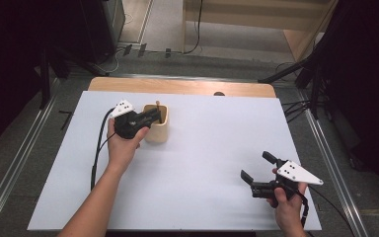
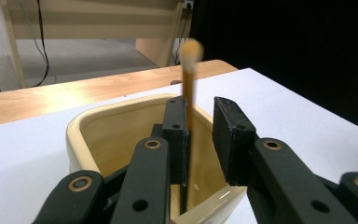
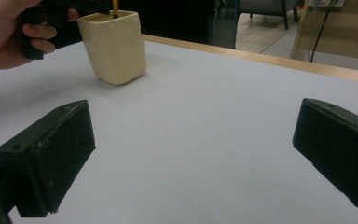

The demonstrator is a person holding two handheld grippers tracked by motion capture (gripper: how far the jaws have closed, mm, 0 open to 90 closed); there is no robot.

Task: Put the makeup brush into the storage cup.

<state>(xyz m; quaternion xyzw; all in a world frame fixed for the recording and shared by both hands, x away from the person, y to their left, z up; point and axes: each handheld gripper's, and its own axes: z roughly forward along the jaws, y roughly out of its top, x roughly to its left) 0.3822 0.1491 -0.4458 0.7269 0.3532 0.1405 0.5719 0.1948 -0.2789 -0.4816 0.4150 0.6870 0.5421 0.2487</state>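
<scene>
One pencil (image 2: 189,88) stood in the cream cup (image 1: 157,129) on the white table (image 1: 202,148). My left gripper (image 2: 200,123) had loosened, jaws slightly parted around it. My right gripper (image 1: 256,165) waited, spread wide. Next, I judged, withdraw upward cleanly.

The cream cup (image 2: 91,135) looks like glossy, smooth ceramic, the stick (image 2: 189,93) in it like wood, and the white tabletop (image 1: 202,148) is matt with a wooden edge.
</scene>
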